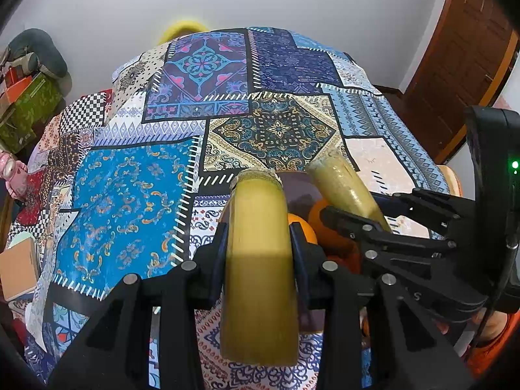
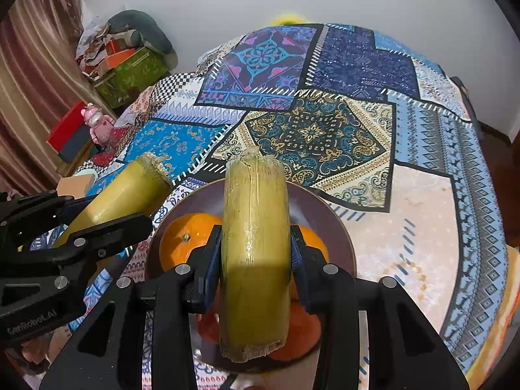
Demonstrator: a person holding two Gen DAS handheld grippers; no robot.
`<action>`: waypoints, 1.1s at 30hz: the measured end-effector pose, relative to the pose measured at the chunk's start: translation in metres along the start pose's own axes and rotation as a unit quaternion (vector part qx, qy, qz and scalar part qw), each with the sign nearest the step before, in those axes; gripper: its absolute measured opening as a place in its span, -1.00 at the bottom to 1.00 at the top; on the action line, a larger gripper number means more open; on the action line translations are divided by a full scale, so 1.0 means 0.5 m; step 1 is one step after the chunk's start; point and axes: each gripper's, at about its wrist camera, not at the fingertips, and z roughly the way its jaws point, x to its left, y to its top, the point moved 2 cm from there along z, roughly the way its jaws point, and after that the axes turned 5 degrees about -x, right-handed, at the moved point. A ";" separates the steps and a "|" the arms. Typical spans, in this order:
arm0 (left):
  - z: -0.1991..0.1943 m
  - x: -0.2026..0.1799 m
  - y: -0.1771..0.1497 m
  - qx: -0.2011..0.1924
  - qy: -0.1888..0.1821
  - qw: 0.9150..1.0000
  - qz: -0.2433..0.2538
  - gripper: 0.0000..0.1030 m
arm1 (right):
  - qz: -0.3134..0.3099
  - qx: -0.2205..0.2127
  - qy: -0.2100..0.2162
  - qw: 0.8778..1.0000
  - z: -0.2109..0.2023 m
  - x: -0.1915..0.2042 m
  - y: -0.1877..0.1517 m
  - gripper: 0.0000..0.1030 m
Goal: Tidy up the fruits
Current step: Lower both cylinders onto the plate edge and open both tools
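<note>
Left gripper (image 1: 260, 243): jaws partly closed, blue pads clamped on both sides of a yellow-green cane piece (image 1: 258, 260). The piece stands lengthwise between the fingers, its rough cut end pointing away over the table.

Right gripper (image 2: 256, 253): jaws partly closed, blue pads clamped on a second cane piece (image 2: 255, 260). This piece has a lengthwise split near the far end and frayed fibres at the near end. It hangs over the bowl.

Bowl (image 2: 338, 224): dark, round, on the near part of the table, directly under the right gripper and just right of the left one. It holds oranges; one orange (image 2: 185, 240) with its stem mark showing lies left of the right-held piece, another shows at its right, and more lie beneath, partly hidden by the cane and the fingers.

The two grippers sit side by side, near each other; each appears at the edge of the other's view.

Tablecloth (image 2: 325, 130): patchwork print in blue, navy, cream and pink, covering a round table.

Surroundings: a green box (image 2: 133, 71) piled with items and a grey cushion by the white wall; a red box and a pink toy figure (image 2: 97, 123) at the left; a curtain at the far left; a wooden door (image 1: 461, 65) at the right.

Writing: "GenRobot.AI" on the left gripper's body, read from the right view.
</note>
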 end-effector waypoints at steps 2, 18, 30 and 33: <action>0.008 0.005 0.003 0.002 -0.001 1.000 -0.004 -0.29 | -0.005 0.007 0.000 1.000 0.009 0.003 0.000 -0.31; 0.083 0.044 0.004 0.025 0.008 0.999 -0.026 -0.29 | -0.003 0.020 0.014 1.000 0.024 0.003 0.002 -0.29; 0.106 0.047 0.013 0.026 0.014 0.999 -0.031 -0.31 | -0.018 0.008 0.018 1.000 0.004 0.007 -0.001 -0.25; 0.113 0.050 0.015 0.029 0.018 0.999 -0.032 -0.31 | -0.014 0.008 0.023 1.000 0.002 0.003 -0.005 -0.25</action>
